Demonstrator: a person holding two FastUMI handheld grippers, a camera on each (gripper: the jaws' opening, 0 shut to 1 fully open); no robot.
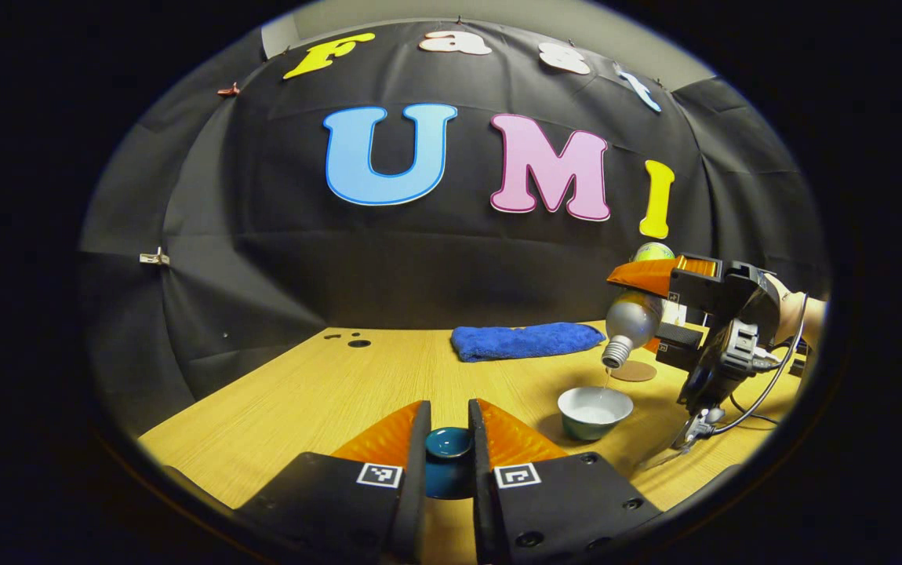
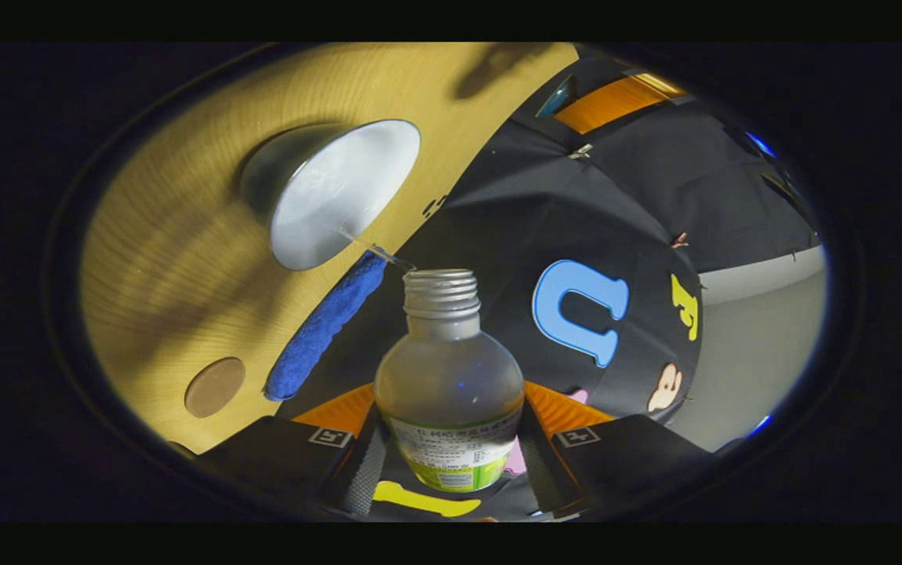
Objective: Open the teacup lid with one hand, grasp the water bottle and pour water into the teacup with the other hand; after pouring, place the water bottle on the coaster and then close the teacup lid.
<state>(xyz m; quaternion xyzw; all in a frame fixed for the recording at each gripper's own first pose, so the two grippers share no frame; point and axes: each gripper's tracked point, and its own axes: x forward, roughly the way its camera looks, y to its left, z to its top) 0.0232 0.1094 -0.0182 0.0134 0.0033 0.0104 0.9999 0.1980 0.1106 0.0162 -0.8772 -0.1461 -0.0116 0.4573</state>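
Observation:
In the left gripper view my left gripper [image 1: 448, 443] is shut on the dark teal teacup lid [image 1: 449, 459], held above the near part of the table. The open teacup [image 1: 594, 411], white inside, stands on the table to the right. Over it my right gripper [image 1: 659, 302] holds the water bottle [image 1: 630, 323] tipped mouth down, and a thin stream falls into the cup. In the right gripper view my right gripper [image 2: 451, 439] is shut on the bottle [image 2: 449, 384]; its uncapped mouth points toward the teacup [image 2: 333, 192]. The round brown coaster [image 2: 215, 386] lies bare beside the cup.
A folded blue towel [image 1: 525, 341] lies on the wooden table [image 1: 325, 400] behind the cup, near the black cloth wall. The coaster [image 1: 633, 370] sits just beyond the cup on the right. A hand and a cable [image 1: 765, 377] trail behind the right gripper.

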